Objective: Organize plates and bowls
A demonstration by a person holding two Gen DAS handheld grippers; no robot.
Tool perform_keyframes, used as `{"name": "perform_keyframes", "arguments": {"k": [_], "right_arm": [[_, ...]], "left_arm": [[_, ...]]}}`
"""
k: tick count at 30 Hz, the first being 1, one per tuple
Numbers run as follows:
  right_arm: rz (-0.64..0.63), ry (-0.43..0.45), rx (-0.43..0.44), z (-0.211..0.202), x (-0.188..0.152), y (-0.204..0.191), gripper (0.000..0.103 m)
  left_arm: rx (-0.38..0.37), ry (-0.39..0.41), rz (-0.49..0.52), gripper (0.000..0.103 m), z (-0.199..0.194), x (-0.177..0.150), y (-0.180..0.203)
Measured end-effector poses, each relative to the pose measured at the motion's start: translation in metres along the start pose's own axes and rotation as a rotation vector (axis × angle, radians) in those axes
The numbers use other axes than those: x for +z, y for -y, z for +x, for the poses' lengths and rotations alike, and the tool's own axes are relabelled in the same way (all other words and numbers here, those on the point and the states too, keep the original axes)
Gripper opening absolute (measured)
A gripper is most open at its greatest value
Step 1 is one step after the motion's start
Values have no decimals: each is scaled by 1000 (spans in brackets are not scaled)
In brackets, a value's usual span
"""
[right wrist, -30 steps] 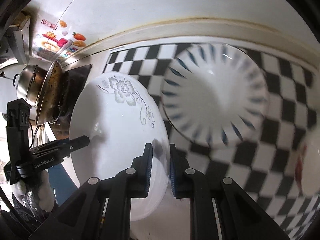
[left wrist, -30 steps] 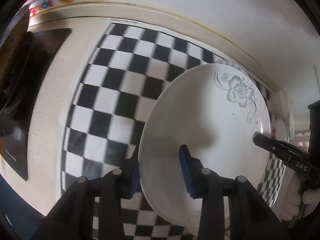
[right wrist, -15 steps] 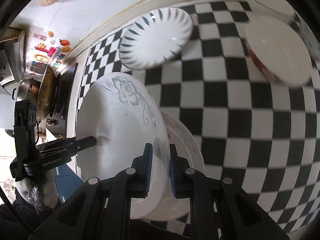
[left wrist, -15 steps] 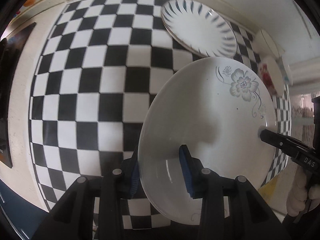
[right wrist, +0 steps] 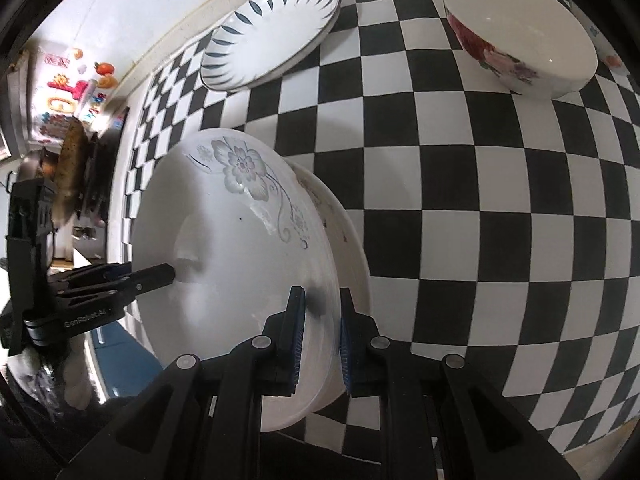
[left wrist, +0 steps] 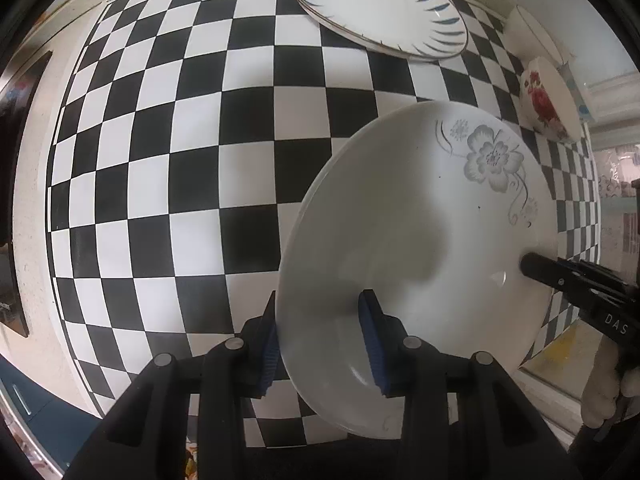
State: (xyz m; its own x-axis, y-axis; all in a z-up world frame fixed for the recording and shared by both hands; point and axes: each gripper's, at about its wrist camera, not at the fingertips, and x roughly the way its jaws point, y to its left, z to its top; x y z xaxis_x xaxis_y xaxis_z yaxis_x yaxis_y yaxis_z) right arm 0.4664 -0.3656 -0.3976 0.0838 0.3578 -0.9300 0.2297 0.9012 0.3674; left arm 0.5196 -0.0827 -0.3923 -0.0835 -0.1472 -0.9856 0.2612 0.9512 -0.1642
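A white plate with a grey flower hangs tilted over the checkered mat. My left gripper is shut on its near rim, one blue pad under it and one on its inner face. My right gripper is shut on the opposite rim of the same flower plate, and one of its fingers shows in the left wrist view. Just below the plate lies a second white plate; I cannot tell whether they touch. A blue-leaf plate and a rose bowl sit farther back.
A black cooktop borders the mat on the left, with a pan on it and stickers on the wall behind. The counter's front edge runs close beneath both grippers. Another white dish stands behind the rose bowl.
Both grippers carried the flower plate across the mat and lower, away from the wall. The blue-leaf plate and rose bowl came into view behind, and a second plate appeared beneath.
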Motion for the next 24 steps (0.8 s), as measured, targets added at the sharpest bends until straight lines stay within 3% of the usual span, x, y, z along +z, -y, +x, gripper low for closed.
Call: {"name": "perform_keyframes", "arguments": {"k": [8, 16, 24], "right_arm": [[-29, -5, -69, 3, 6, -9, 18], [-9, -27, -87, 7, 8, -9, 18], [65, -98, -106, 9, 9, -8, 20]], "left_arm": [[22, -67, 5, 35, 20, 0, 5], [40, -82, 26, 35, 30, 2, 21], [29, -103, 22, 35, 33, 8, 35]]}}
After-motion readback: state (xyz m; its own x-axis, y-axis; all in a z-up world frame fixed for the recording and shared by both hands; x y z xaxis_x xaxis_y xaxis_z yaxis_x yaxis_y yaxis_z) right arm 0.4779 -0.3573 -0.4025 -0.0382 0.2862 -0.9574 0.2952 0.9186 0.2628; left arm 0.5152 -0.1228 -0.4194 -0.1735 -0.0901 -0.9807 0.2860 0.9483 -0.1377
